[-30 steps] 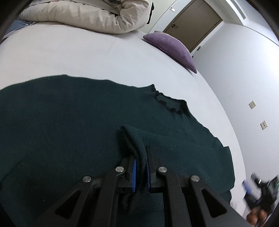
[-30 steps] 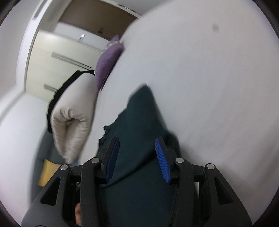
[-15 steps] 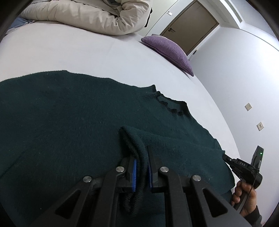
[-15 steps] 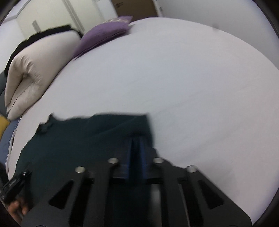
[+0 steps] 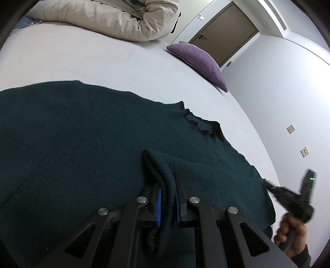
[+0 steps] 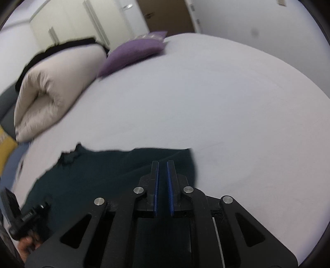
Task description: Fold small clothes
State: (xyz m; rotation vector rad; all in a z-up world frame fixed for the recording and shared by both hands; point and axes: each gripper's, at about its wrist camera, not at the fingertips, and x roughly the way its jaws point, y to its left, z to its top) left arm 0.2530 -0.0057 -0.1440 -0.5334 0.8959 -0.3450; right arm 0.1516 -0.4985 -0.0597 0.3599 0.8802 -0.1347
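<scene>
Across the pale bed sheet [image 5: 103, 61] a dark green knitted sweater [image 5: 82, 134] lies spread flat, its scalloped neckline [image 5: 204, 125] toward the far side. At far left of the left wrist view a rolled cream duvet [image 5: 115, 18] rests at the bed's edge, and a purple cushion [image 5: 198, 59] sits beyond it near a brown door [image 5: 226, 31]. Lower centre, the left gripper [image 5: 167, 198] is clenched on a raised fold of the sweater, the knit pinched between its blue pads [image 5: 158, 204]. At far right, the person's right hand [image 5: 288, 233] holds the right gripper [image 6: 162, 181] at the sweater's edge. In the right wrist view its jaws stand a narrow slit apart and are opening, with no cloth seen between the pads; they hang over the sweater's corner [image 6: 185, 158].
</scene>
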